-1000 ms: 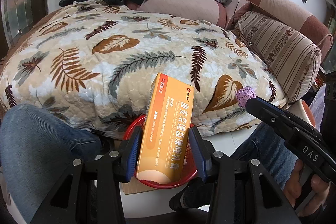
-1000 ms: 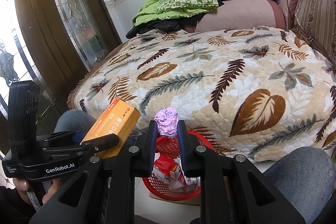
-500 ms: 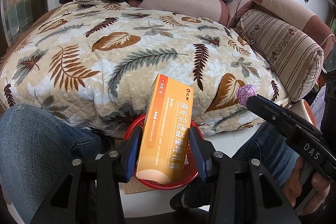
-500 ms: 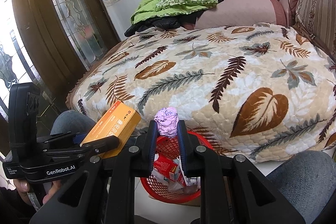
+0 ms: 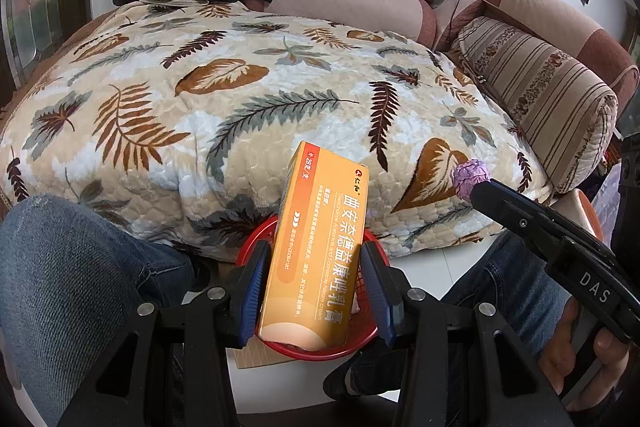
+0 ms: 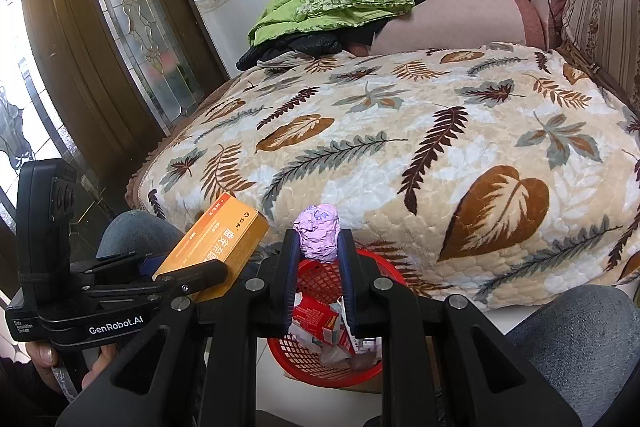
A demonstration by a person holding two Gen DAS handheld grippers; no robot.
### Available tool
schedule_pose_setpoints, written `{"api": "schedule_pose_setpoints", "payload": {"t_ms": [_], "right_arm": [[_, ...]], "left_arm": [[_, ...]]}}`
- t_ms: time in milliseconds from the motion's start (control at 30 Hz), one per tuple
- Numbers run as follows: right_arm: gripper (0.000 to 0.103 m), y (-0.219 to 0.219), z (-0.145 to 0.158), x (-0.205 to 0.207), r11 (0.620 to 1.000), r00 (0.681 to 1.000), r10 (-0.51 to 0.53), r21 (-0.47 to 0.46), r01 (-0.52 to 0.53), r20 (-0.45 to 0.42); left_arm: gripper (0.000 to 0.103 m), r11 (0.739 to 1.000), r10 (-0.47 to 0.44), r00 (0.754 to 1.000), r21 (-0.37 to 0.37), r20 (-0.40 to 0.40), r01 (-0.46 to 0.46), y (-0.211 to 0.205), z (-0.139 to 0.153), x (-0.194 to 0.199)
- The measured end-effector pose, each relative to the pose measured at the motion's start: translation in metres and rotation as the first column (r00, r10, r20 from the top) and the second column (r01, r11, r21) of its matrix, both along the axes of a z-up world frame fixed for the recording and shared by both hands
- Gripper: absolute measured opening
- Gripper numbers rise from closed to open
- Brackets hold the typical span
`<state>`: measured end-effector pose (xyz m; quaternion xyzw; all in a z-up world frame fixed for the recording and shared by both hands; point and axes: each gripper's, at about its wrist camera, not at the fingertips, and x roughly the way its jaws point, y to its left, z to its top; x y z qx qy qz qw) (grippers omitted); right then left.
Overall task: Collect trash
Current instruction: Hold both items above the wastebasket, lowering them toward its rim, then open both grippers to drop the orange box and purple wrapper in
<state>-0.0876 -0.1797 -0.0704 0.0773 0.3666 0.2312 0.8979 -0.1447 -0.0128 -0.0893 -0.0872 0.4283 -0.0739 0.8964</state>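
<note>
Holding trash above the red plastic mesh basket (image 6: 320,373), already part-filled: left hand-held gripper (image 5: 316,291) clamped on an orange cardboard box (image 5: 320,243), right hand-held gripper (image 6: 319,259) clamped on a crumpled purple paper ball (image 6: 318,231); both drops remain.

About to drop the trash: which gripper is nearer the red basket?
Too close to call. The left gripper, holding the orange box, and the right gripper, holding the purple paper wad, both sit above the red basket.

1. The orange box (image 5: 316,259) looks like smooth cardboard with a slight sheen.
2. The purple wad (image 6: 318,233) is crinkled paper, kinda rough.
3. The red basket (image 6: 320,363) is glossy plastic mesh.
4. The leaf blanket (image 5: 240,99) is plush quilted cloth, totally matt.
5. The left gripper (image 5: 316,291) is matt black plastic with shiny metal screws, same as the right gripper (image 6: 318,267).
6. The door (image 6: 100,39) is dark wood with frosted glass.
</note>
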Motion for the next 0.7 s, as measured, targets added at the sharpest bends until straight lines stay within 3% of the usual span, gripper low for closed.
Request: {"api": "schedule_pose_setpoints", "payload": {"t_ms": [500,633,667,700], "right_arm": [[0.019,0.001,-0.003,0.001,1.0,1.0,-0.004,0.001,0.004,-0.007],[0.02,0.002,-0.007,0.004,1.0,1.0,0.012,0.012,-0.012,-0.025],[0.025,0.002,-0.009,0.005,1.0,0.999,0.01,0.012,-0.01,-0.031],[0.04,0.002,-0.01,0.006,1.0,0.999,0.003,0.013,-0.003,-0.033]], "left_arm": [[0.05,1.0,-0.012,1.0,-0.003,-0.02,0.012,0.0,-0.01,0.007],[0.055,1.0,0.008,0.999,-0.025,-0.052,-0.009,0.004,-0.017,0.013],[0.058,0.999,0.012,0.998,-0.037,-0.064,-0.014,0.006,-0.019,0.014],[0.059,0.999,0.014,0.997,-0.051,-0.077,-0.018,0.009,-0.022,0.016]]}}
